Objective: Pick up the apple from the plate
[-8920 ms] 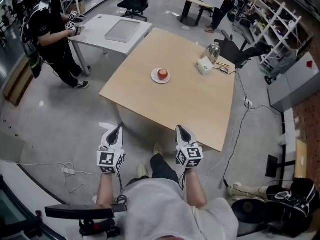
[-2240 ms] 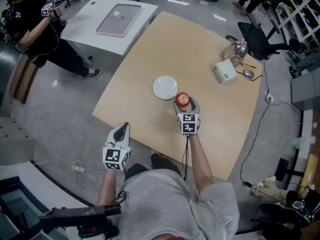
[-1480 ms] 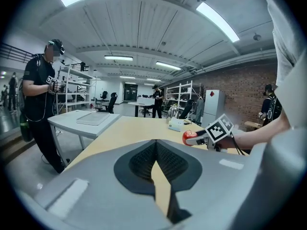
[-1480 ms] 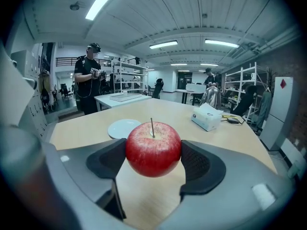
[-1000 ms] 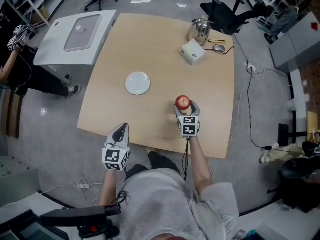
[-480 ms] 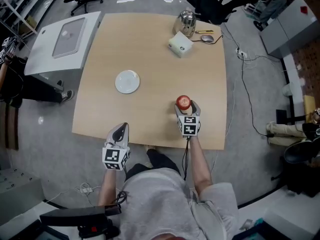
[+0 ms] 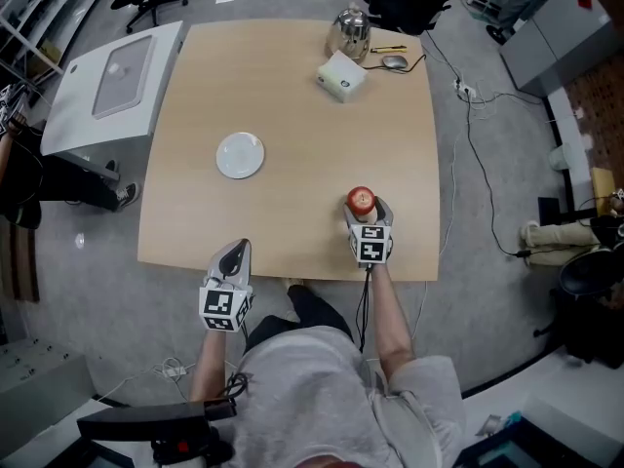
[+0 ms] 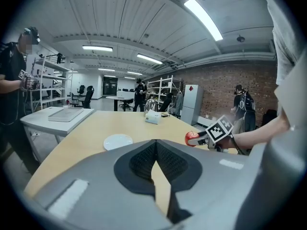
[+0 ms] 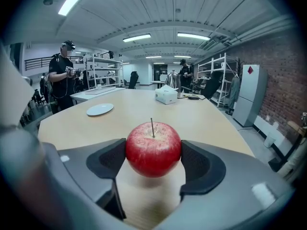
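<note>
A red apple (image 9: pixel 153 148) with a thin stem hangs a little above the light wooden table (image 7: pixel 292 115), its shadow under it. My right gripper (image 9: pixel 153 155) is shut on the apple, one dark pad pressed to each side. In the head view the apple (image 7: pixel 361 200) and right gripper (image 7: pixel 363 206) are over the table's near right part. The empty white plate (image 7: pixel 240 154) lies well to the left; it also shows as a plate (image 9: pixel 100 109) far off. My left gripper (image 7: pixel 234 249) is shut on nothing, just off the table's near edge; its pads (image 8: pixel 154 158) meet.
A white tissue box (image 7: pixel 340 74), a metal kettle (image 7: pixel 350 30) and a mouse (image 7: pixel 394 62) sit at the table's far side. A grey side table (image 7: pixel 112 81) stands at the left, a person (image 7: pixel 15 164) beside it. Cables (image 7: pixel 468 115) run over the floor at the right.
The apple was on the plate, then held beside it; now the right gripper holds it farther from the plate, over the table's near right. The left gripper has stayed shut.
</note>
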Tool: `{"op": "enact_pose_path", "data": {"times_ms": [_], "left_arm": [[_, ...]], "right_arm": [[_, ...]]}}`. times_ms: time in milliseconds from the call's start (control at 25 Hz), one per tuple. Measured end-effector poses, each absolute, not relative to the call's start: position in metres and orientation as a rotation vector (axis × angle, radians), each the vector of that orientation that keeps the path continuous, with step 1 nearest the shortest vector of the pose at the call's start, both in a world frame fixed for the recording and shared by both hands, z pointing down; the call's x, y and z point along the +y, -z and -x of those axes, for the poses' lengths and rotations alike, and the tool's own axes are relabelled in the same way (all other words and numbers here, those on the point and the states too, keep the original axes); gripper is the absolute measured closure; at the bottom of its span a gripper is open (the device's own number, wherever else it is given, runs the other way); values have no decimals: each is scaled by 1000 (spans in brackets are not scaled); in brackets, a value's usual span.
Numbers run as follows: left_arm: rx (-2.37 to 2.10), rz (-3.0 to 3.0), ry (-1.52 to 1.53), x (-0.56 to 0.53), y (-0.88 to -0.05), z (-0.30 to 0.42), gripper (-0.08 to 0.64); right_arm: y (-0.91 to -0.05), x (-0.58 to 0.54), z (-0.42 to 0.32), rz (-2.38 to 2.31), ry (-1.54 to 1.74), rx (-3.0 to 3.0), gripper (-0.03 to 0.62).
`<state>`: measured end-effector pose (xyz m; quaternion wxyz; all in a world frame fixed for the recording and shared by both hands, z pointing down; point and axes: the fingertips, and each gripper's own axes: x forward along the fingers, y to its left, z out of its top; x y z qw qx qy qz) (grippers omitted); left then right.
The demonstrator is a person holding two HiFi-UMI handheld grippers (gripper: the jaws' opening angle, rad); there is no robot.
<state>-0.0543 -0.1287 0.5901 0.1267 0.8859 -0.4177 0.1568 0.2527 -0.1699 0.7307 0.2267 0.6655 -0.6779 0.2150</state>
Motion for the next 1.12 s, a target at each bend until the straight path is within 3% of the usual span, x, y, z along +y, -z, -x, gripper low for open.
{"op": "enact_pose_path", "data": {"times_ms": [1120], "left_arm": [[-1166,-2573,-500,-115,-608,41,540]], "right_arm": [[-758,-146,-263,-1835,-650,-1841,227]]}}
